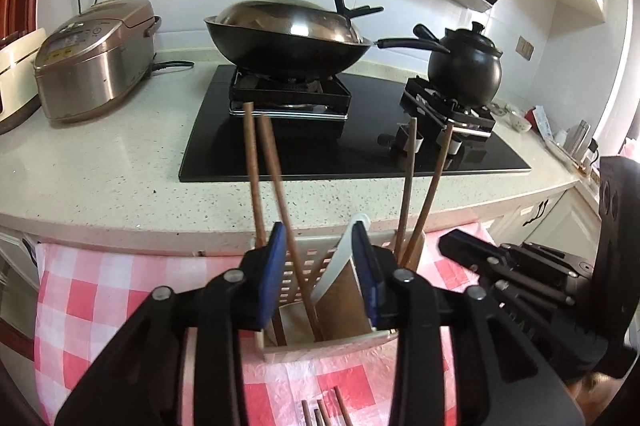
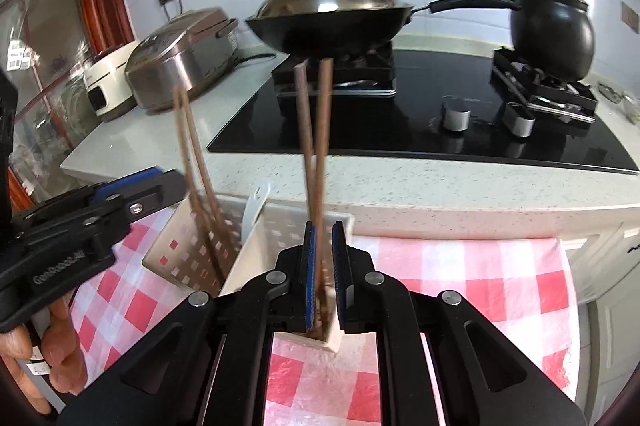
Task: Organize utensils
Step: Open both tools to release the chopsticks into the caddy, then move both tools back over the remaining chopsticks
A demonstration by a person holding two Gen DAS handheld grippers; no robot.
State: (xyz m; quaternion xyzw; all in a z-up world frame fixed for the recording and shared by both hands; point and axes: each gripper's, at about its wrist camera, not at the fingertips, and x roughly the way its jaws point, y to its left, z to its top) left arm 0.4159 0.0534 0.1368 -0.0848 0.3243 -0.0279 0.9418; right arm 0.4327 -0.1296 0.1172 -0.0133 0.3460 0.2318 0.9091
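Note:
A cream perforated utensil holder [image 1: 304,262] stands on a red-and-white checked cloth [image 1: 96,290]. Brown chopsticks [image 1: 268,181] stand in its left compartment, another pair [image 1: 416,193] in its right one, and a white spoon [image 1: 340,262] leans in the middle. My left gripper [image 1: 320,266] is open, its blue pads either side of the left compartment. Loose chopsticks [image 1: 324,412] lie on the cloth below it. In the right wrist view, my right gripper [image 2: 323,266] is narrowly open around the upright pair [image 2: 316,137] over the holder [image 2: 192,246]. The left gripper [image 2: 100,209] shows at left.
Behind the holder runs a speckled counter [image 1: 100,181] with a black glass hob [image 1: 360,149], a lidded wok [image 1: 288,33], a black clay pot [image 1: 464,65] and a steel rice cooker [image 1: 92,57]. White cabinets [image 1: 560,222] are at right.

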